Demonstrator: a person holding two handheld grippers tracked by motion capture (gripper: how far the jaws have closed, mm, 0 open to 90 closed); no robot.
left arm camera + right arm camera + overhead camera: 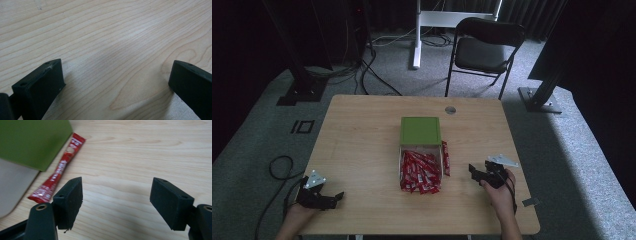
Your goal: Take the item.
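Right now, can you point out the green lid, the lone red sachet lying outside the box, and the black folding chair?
green lid (420, 130), high view, middle of its top.
lone red sachet (59, 170), right gripper view, middle of its length.
black folding chair (480, 54), high view, its seat.

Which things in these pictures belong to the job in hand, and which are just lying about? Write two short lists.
Belongs to the job:
- box with green lid
- red sachets in the box
- stray red sachet on the table beside the box
- right hand-held gripper, jaws open
- left hand-held gripper, jaws open

Just lying about:
- black folding chair
- floor cables
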